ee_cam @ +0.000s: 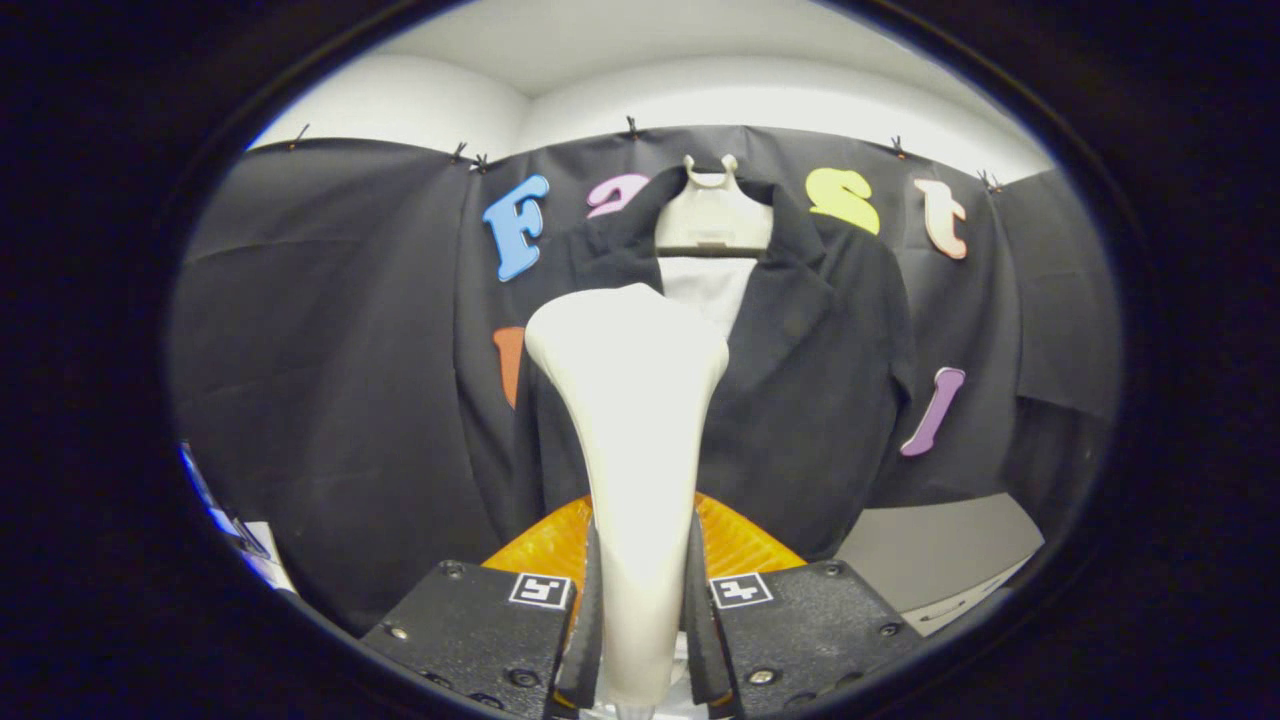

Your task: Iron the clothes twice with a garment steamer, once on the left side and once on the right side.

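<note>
Plainly, in the gripper view, we saw the gripper (640, 610) with its jaws pinching the slim handle of the garment steamer (630, 400), one finger pressing on each side. That steamer rose upright from between the fingers, its wide head flaring above them (an amber part showed just behind the handle, low down). Beyond the head hung the dark jacket (800, 400) on a pale hanger (712, 215), against the booth's black cloth wall (330, 380).
</note>
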Available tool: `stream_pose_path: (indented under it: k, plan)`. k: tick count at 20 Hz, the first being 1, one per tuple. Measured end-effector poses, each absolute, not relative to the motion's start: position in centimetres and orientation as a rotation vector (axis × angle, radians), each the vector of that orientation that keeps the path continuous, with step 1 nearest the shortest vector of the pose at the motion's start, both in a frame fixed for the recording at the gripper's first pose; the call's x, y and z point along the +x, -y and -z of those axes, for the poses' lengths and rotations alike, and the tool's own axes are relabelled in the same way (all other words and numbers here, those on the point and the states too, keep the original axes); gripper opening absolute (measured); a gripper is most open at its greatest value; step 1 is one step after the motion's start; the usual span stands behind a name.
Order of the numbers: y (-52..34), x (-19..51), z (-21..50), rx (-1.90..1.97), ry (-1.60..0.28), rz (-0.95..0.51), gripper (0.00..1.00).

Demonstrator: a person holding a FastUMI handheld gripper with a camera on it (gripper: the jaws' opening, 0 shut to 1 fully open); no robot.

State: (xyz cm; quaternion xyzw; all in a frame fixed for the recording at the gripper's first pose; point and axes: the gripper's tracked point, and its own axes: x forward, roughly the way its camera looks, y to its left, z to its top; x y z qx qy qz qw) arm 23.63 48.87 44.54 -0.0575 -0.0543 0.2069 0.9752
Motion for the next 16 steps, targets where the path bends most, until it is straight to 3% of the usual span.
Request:
stream_pose_path:
  k: [9, 16]
  plan:
    - [-54.8, 26.4, -49.2, -0.161, 0.146, -0.39, 0.37]
    - [-55.5, 29.2, -47.3, -0.184, 0.093, -0.359, 0.37]
